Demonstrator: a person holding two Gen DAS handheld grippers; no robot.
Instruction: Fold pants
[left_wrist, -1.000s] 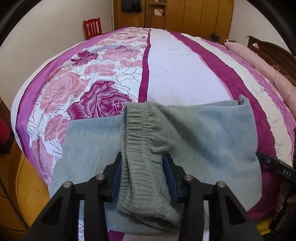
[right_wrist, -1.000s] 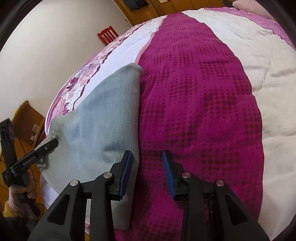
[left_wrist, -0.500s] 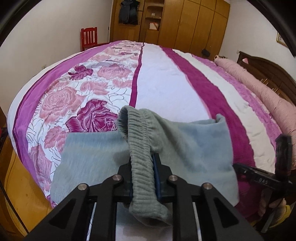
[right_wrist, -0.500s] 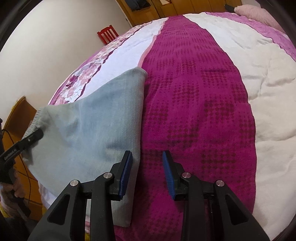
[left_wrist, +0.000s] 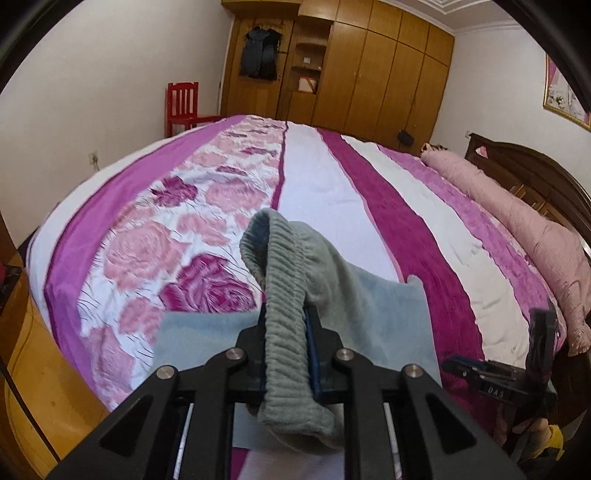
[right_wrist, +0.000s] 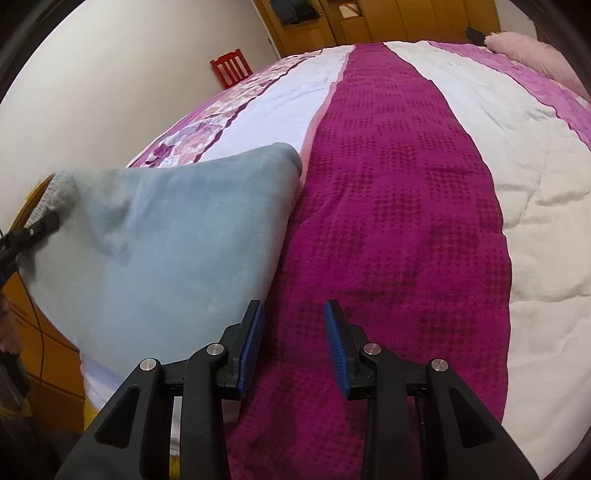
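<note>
left hand-held gripper (left_wrist: 286, 350) clenched on ribbed waistband (left_wrist: 284, 295) of grey-blue pants (left_wrist: 373, 306), lifted off bed (left_wrist: 325, 192); rest of pants draped near bed's edge at 6 o'clock. right hand-held gripper (right_wrist: 293, 347) released, nothing btwn pads, pants' edge just at its 9 o'clock. prob soft, light, floppy fleece, sags when raised. best grab pts: thick elastic band, then far corner (right_wrist: 284, 155) at 11 o'clock.

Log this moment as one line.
left gripper: shut on waistband | right gripper: open, nothing held | pants: partly raised off bed
</note>
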